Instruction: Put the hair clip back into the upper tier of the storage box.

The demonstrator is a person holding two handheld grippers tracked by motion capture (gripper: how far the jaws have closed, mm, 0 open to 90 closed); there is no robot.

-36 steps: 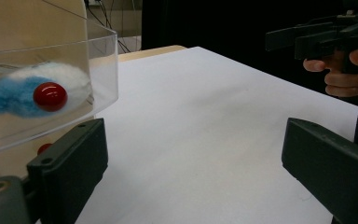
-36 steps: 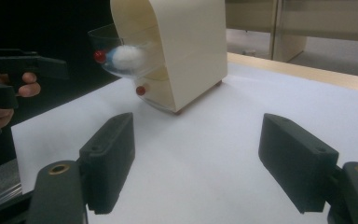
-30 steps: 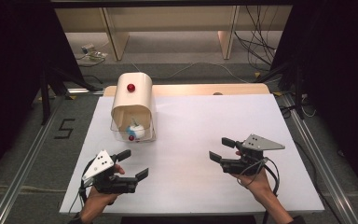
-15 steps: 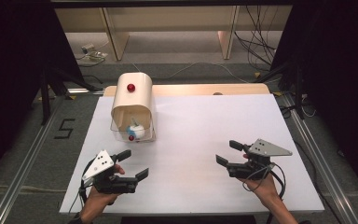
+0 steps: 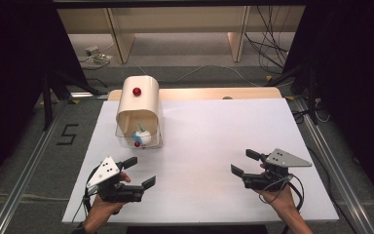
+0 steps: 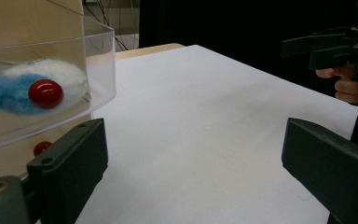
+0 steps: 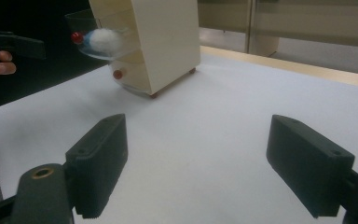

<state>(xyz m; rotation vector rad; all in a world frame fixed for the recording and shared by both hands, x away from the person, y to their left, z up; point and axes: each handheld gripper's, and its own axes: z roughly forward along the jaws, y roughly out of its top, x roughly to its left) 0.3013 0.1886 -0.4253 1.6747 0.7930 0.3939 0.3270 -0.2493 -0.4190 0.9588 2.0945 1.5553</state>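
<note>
A cream mini cabinet (image 5: 139,109) stands at the table's back left, with a red knob (image 5: 137,91) on top. Its clear upper drawer (image 5: 126,139) is pulled out and holds a white-and-blue fluffy ball (image 5: 140,136) behind a red knob (image 5: 137,144). My left gripper (image 5: 141,171) hovers open just in front of that drawer, nothing between its jaws. In the left gripper view the drawer (image 6: 98,56), ball (image 6: 32,84) and knob (image 6: 45,92) sit close at upper left. My right gripper (image 5: 242,162) is open near the front right, far from the cabinet (image 7: 163,42).
The white table top (image 5: 214,122) has a wooden strip (image 5: 199,93) along its back edge. A lower drawer with its own red knob (image 7: 117,73) is closed. Metal rails (image 5: 24,175) run along both sides of the table, with cables on the floor behind.
My right gripper has drifted slightly right and toward the near edge, still open. The left gripper and the drawer have stayed put.
</note>
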